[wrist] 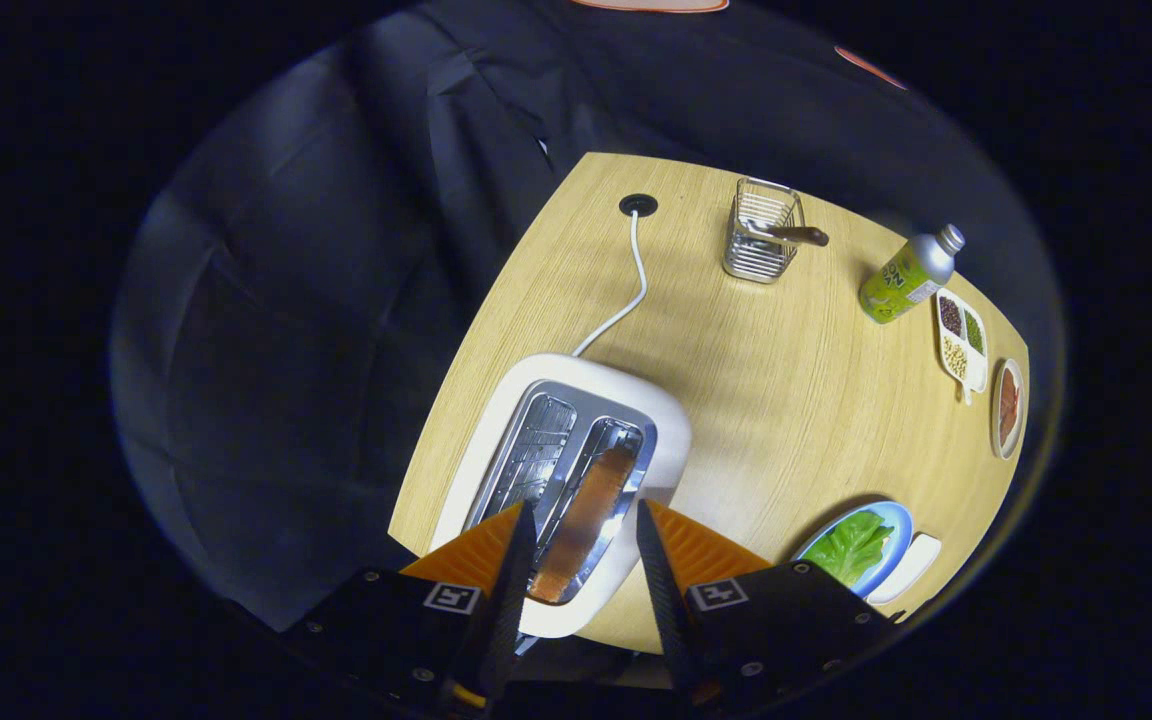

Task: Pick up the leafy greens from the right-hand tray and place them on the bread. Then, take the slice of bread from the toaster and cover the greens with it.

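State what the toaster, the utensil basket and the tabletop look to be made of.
Toaster: smooth white shell, probably plastic; its slot surround glints like polished metal. Utensil basket: thin shiny bars, likely chromed wire. Tabletop: pale matte wood grain, wood or laminate. The gripper hangs open above the bread slice in the toaster.

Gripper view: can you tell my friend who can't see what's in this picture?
The open gripper hovers over a white toaster, a slice of bread in the slot between its fingers. To the right, leafy greens lie on a blue plate on the wooden table.
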Motion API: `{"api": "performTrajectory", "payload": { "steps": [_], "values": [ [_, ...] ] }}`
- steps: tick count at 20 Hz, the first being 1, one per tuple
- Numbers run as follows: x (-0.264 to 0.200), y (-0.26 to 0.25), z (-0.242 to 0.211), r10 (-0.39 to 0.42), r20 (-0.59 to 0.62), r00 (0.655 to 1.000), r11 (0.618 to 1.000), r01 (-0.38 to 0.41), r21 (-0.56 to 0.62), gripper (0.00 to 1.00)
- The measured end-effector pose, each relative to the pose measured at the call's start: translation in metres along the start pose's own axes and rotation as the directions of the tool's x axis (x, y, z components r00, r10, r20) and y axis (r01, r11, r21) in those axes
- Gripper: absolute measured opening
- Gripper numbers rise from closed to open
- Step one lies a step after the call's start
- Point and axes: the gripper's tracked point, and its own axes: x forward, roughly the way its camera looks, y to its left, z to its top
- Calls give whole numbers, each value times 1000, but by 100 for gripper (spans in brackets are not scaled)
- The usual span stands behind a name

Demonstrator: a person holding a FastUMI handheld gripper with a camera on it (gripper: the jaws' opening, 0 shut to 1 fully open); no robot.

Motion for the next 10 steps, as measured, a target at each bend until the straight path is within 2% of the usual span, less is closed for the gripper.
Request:
{"api": "performTrajectory", "payload": {
  "steps": [2,3,6,7,10],
  "values": [
    [5,-6,-2,-33,-8,999,999,33,5,53],
    [6,-4,-3,-27,-11,1000,1000,27,16,49],
    [3,-10,-5,-20,-11,1000,999,20,32,28],
    [0,-7,-7,9,-12,1000,999,-8,40,24],
    [-7,-8,-13,68,-10,998,996,-67,56,20]
  ]
}}
